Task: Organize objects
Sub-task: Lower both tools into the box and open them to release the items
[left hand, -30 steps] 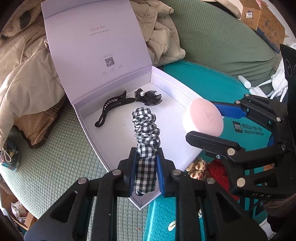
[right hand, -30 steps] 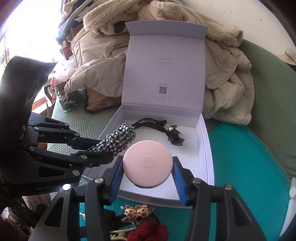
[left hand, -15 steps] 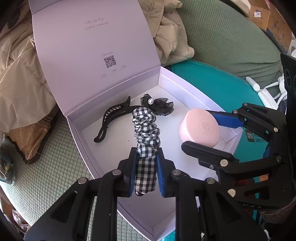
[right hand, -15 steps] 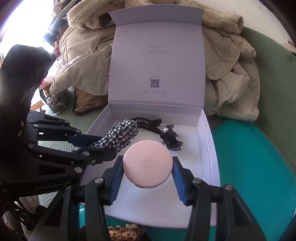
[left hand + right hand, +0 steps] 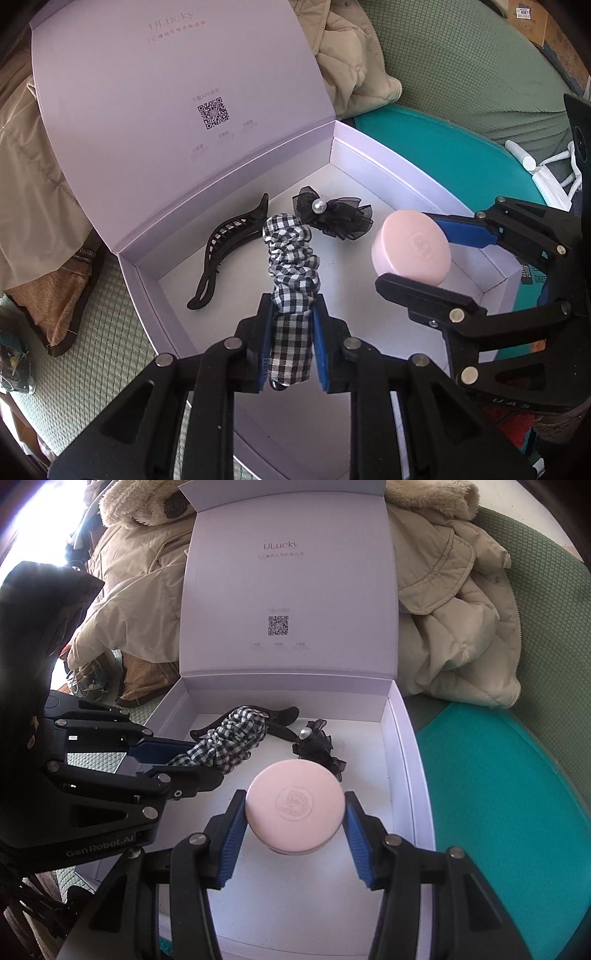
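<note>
Both claws advanced over box (image 5: pixel 406 746) (scrunchie (image 5: pixel 291 258) lengthwise).

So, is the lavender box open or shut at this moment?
Open. The lavender box has its lid standing up behind the tray, and the black hair claw lies inside.

Bright daylight enters from the upper left of the right wrist view, blowing out that corner; fisheye edges curve and darken.
</note>
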A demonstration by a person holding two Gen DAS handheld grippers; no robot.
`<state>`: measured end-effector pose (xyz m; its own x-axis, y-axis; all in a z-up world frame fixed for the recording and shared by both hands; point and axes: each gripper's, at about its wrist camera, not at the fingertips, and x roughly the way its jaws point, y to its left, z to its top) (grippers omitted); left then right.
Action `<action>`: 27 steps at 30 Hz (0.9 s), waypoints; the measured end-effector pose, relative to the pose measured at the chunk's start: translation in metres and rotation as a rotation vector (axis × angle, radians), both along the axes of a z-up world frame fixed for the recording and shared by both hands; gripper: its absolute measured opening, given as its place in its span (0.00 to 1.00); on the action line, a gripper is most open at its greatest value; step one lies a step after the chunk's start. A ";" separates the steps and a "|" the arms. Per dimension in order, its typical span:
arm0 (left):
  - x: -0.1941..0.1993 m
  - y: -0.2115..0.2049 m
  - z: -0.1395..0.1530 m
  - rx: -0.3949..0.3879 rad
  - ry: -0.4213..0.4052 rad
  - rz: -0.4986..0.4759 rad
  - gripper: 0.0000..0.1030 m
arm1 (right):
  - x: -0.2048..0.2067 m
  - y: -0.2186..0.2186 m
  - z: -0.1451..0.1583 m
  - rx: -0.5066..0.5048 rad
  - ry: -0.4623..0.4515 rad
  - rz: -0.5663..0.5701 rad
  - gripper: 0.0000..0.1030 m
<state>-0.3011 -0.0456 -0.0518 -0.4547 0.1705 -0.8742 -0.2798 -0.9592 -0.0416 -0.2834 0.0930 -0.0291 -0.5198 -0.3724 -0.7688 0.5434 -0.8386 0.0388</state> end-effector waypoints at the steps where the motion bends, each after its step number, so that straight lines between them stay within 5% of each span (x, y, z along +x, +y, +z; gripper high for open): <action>1: -0.002 0.000 -0.002 -0.002 -0.004 -0.002 0.18 | -0.002 0.000 -0.001 0.001 -0.002 -0.002 0.50; 27: -0.032 0.007 -0.039 -0.039 -0.046 -0.014 0.18 | -0.023 -0.017 -0.023 0.101 -0.076 -0.009 0.50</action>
<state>-0.3331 -0.0385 -0.0904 -0.4119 0.1419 -0.9001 -0.2915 -0.9564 -0.0174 -0.3068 0.0759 -0.0522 -0.4616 -0.2867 -0.8395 0.5344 -0.8452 -0.0052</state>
